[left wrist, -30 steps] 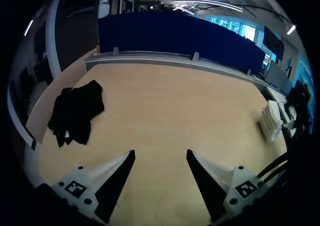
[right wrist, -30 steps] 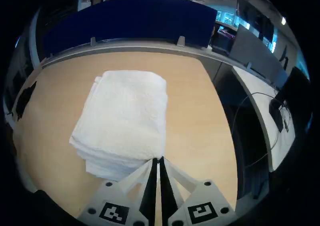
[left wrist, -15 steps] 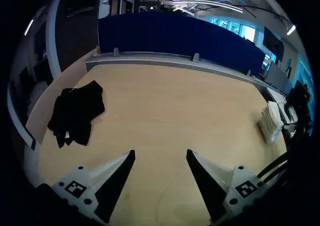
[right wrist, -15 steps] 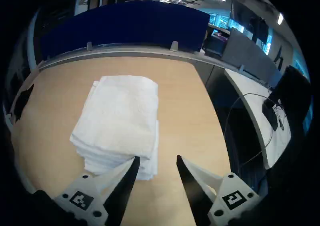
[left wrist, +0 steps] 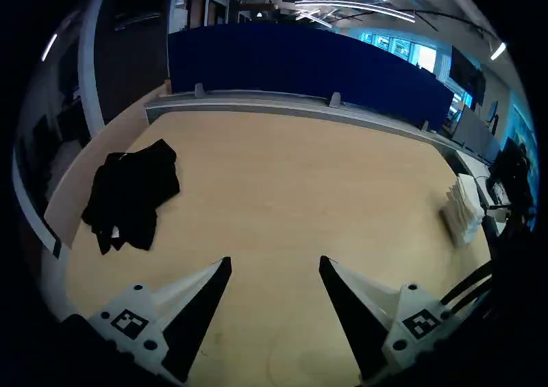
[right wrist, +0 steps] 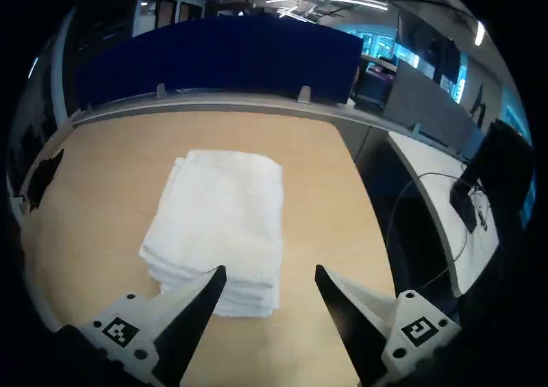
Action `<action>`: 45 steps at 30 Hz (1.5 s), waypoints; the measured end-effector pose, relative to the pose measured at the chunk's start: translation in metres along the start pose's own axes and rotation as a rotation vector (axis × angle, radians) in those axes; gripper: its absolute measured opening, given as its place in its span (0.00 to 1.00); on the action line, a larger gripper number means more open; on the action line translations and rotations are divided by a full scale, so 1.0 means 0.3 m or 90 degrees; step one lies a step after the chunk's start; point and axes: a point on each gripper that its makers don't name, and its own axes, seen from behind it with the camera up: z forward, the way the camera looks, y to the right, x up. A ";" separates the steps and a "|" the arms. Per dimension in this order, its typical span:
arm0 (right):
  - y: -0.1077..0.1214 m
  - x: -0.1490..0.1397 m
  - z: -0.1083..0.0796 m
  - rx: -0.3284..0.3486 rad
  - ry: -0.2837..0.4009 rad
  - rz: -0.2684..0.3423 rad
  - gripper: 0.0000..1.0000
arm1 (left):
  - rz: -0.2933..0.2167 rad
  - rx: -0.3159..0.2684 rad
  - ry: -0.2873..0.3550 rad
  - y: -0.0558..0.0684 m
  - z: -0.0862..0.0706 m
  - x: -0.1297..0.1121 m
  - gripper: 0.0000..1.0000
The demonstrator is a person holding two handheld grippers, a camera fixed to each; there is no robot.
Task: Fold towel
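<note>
The wooden table (right wrist: 96, 202) and the blue partition (left wrist: 294, 61) behind it look the same as one second ago. The white towel (right wrist: 222, 216) lies folded in a thick stack on the table, in front of the right gripper (right wrist: 269, 270). In the left gripper view the towel (left wrist: 462, 212) is far to the right side, near the table edge. The black cloth (left wrist: 130, 192) is crumpled on the left part of the table, where it was before.

One second ago the right gripper's fingers were together at the near edge of the towel. Now they are wide apart and drawn back, and the left fingertip is just over the near corner of the stack. The left gripper (left wrist: 274, 259) has not moved. It hovers above bare table, pointing forward and slightly down, with its fingers apart and holding nothing.
</note>
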 end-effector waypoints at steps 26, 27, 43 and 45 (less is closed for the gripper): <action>-0.259 0.132 0.038 0.062 0.050 -0.011 1.00 | -0.015 0.009 0.013 -0.055 -0.040 0.000 0.95; -0.262 0.143 0.036 0.062 0.057 -0.009 1.00 | -0.015 0.009 0.014 -0.055 -0.039 0.001 0.95; -0.296 0.451 -0.159 0.058 0.327 0.078 1.00 | 0.001 -0.012 0.073 -0.021 -0.035 0.102 0.95; -0.299 0.491 -0.202 0.056 0.368 0.083 1.00 | 0.001 -0.012 0.086 -0.021 -0.037 0.123 0.95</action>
